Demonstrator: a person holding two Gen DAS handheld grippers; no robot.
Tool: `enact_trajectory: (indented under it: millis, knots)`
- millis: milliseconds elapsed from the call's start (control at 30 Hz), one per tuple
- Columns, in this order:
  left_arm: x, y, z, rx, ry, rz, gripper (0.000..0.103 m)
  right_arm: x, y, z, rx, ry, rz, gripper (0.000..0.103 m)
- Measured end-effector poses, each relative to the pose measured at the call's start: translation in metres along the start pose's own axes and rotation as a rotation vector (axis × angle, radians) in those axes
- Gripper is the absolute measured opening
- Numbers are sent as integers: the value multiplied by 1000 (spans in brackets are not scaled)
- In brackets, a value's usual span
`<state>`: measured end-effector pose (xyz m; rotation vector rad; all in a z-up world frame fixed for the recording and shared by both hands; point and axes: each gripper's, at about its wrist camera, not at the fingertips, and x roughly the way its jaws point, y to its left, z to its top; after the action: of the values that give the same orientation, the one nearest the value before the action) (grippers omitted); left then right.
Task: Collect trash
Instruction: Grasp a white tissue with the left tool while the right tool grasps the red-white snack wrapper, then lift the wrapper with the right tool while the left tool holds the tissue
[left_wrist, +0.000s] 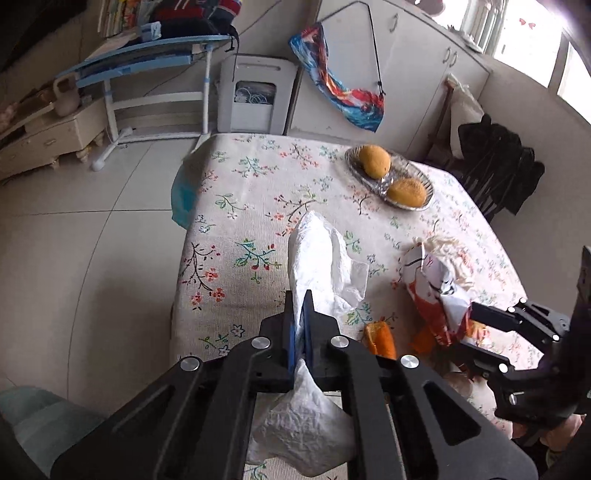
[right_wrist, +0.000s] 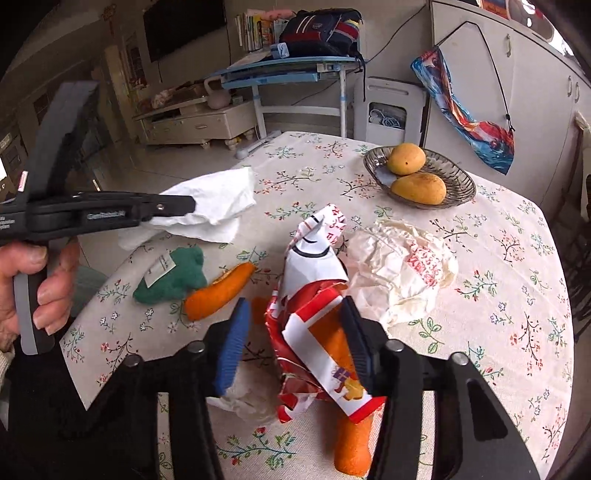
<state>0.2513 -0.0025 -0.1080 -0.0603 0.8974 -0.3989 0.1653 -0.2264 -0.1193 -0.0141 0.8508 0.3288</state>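
My left gripper (left_wrist: 299, 295) is shut on a crumpled white tissue (left_wrist: 321, 254), which sticks out in front of and behind the pads. In the right wrist view the left gripper (right_wrist: 192, 206) holds the tissue (right_wrist: 218, 199) over the table's left edge. My right gripper (right_wrist: 295, 306) straddles a crumpled red, white and orange wrapper (right_wrist: 317, 295). The wrapper touches the right pad, and a gap shows beside the blue left pad (right_wrist: 232, 347). From the left wrist view the right gripper (left_wrist: 471, 321) sits at the wrapper's (left_wrist: 436, 284) near end.
A crumpled cream paper bag (right_wrist: 402, 258) lies beyond the wrapper. A carrot (right_wrist: 221, 291), a green felt piece (right_wrist: 173, 277) and a carrot stub (right_wrist: 352, 446) lie nearby. A glass bowl (right_wrist: 461, 184) with two mangoes stands far right on the floral tablecloth (right_wrist: 498, 314). A hand (right_wrist: 37, 280) grips the left handle.
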Motion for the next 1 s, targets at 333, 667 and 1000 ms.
enact_trajectory:
  millis: [333,667,1000]
  knots:
    - [-67,3,-30,-108,-100,-98,5,-10,-1,2,19,-28,45,60]
    - [-75,-12,-66,-110,-58,-119,5,20,10,17,-135,56,-62,43]
    - [-86,-23,-80,-84,-58,-125,5,1,-4,21,-27,12,22,53]
